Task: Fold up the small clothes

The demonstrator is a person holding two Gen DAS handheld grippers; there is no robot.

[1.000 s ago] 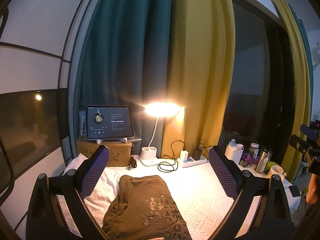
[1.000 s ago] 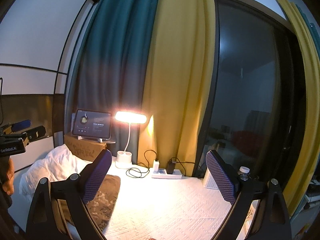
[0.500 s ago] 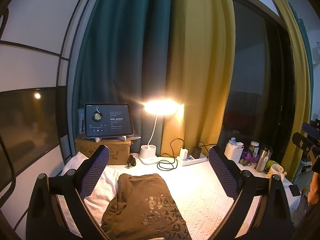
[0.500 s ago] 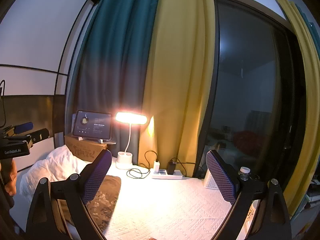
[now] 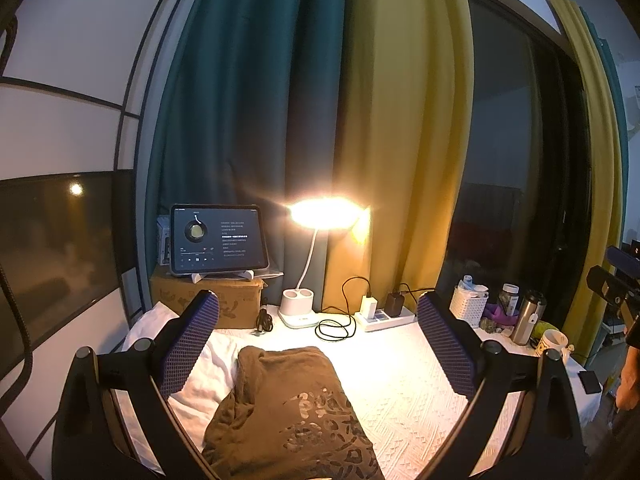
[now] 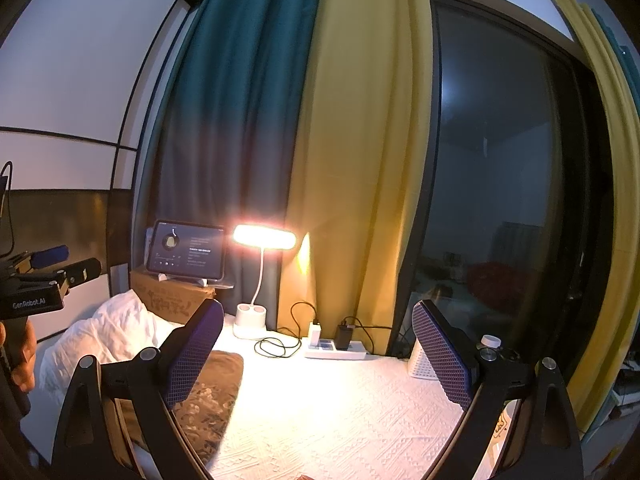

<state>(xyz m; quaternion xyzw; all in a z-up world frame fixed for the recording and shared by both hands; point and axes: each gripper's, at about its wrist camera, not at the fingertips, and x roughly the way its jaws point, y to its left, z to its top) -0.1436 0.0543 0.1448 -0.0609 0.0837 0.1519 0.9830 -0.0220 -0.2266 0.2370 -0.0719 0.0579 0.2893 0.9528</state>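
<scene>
**Brown garment lies folded on the white tablecloth, both grippers raised and spread**

The brown fabric garment with a shiny patterned print point(image 5: 292, 408) lies on the white textured tablecloth point(image 5: 400, 380), toward the left side of the table. Its left edge rests against a crumpled white cloth point(image 5: 208, 372) that lies between it and the wall. In the right wrist view the same garment point(image 6: 212, 392) shows only as a corner behind the left finger of that tool, with the white cloth point(image 6: 108, 336) bunched up beyond it.

The left gripper point(image 5: 318, 344) hangs above the garment with its purple-padded fingers point(image 5: 188, 344) set wide apart, nothing between them and no contact with the fabric. The right gripper point(image 6: 318, 352) is held over the bare middle of the tablecloth, its padded fingers point(image 6: 444, 356) likewise spread wide and holding nothing.

At the back of the table a lit white desk lamp point(image 5: 320, 216) stands on its base, with a coiled black cable point(image 5: 336, 326) and a white power strip point(image 5: 384, 316) beside it. To the left, a dark tablet with a lit screen point(image 5: 218, 240) is propped on a brown cardboard box point(image 5: 212, 300). On the far right are a white perforated basket point(image 5: 468, 306), a steel flask point(image 5: 528, 316) and a white mug point(image 5: 552, 342). Teal and mustard curtains point(image 5: 320, 100) hang behind, next to a dark window.
</scene>
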